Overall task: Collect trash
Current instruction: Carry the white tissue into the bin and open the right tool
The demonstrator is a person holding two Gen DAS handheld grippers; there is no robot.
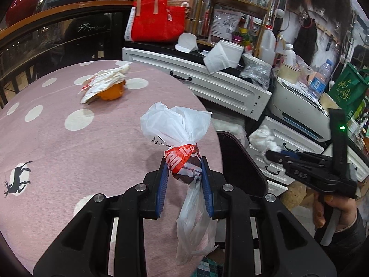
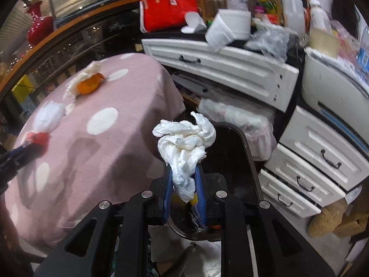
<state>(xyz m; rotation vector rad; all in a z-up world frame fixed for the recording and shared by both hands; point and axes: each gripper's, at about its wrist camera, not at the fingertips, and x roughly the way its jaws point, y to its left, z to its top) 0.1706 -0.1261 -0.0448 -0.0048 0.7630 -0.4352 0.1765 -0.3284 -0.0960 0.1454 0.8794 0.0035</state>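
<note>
The right gripper [image 2: 184, 180] clamps its blue pads [image 2: 200, 190] on a crumpled white tissue wad [image 2: 184, 145] above a dark glossy bin [image 2: 233, 152] beside the pink polka-dot tablecloth [image 2: 96, 143], where an orange fruit peel [image 2: 88, 84] lies under torn white paper [image 2: 91, 69].

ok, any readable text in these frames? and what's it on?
"045" (maybe "D45"): body of the right gripper, which holds a tissue.
Red wrapper in the left gripper: white characters, crumpled, unreadable.
Green bag: gold characters, too small.
Dark panel: cursive script, illegible.
Shelf papers, bottle label: blurred.
</note>
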